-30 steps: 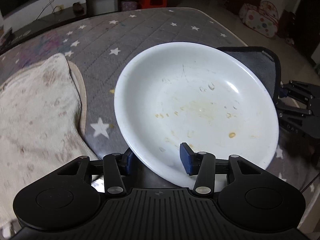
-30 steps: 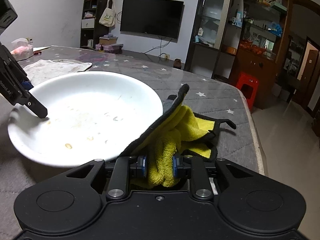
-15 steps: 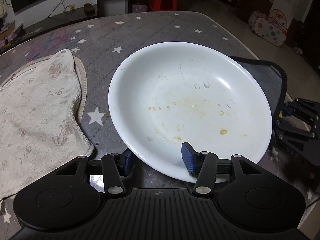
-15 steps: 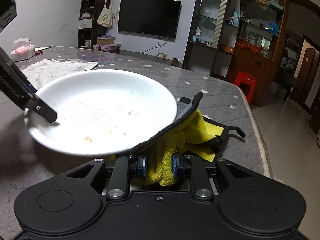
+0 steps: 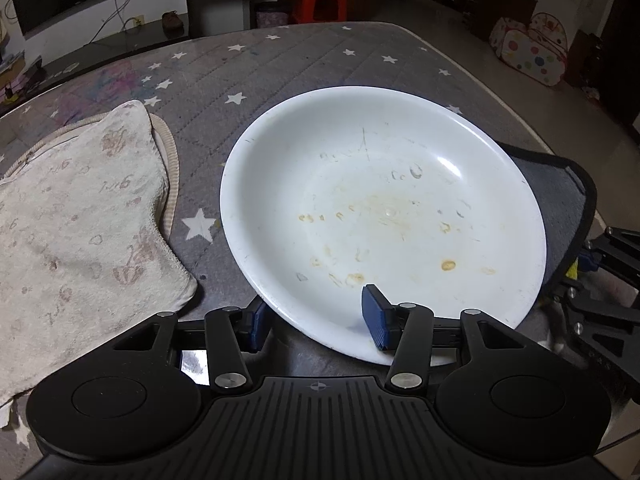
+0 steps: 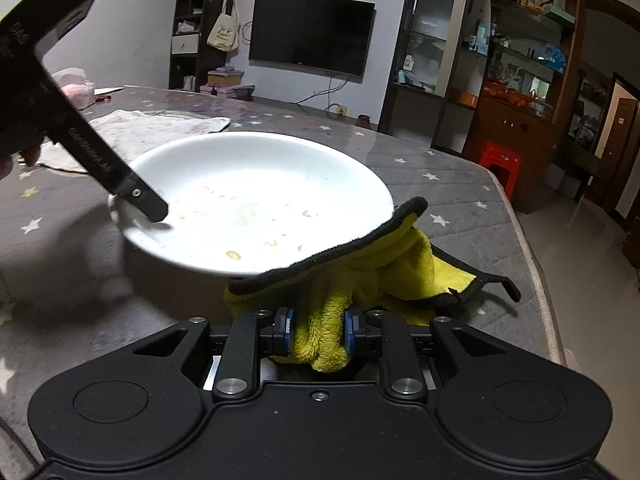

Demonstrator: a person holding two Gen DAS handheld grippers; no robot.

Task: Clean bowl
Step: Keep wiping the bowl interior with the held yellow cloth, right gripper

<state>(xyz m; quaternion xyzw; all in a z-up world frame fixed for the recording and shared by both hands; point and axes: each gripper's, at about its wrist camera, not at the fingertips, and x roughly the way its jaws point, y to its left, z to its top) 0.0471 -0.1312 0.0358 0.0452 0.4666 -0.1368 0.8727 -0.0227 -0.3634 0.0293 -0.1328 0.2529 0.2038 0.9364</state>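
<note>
Bowl (image 5: 384, 216) tilted, rim clamped in left jaws, right jaws clenched on cloth (image 6: 324, 320)

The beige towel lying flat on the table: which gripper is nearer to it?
Left. The left gripper, clamped on the white bowl's near rim, sits right beside the beige towel. The right gripper, holding the yellow cloth, is on the bowl's far side from it.

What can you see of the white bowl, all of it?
The white bowl is wide, shallow and glossy, like glazed ceramic. Yellowish-brown residue spots and dried droplet marks dot its inside. The left gripper clamps its near rim, one pad inside, one beneath. It looks tilted, lifted off the star-print table cover. The yellow cloth held by the right gripper laps against its far edge.
</note>
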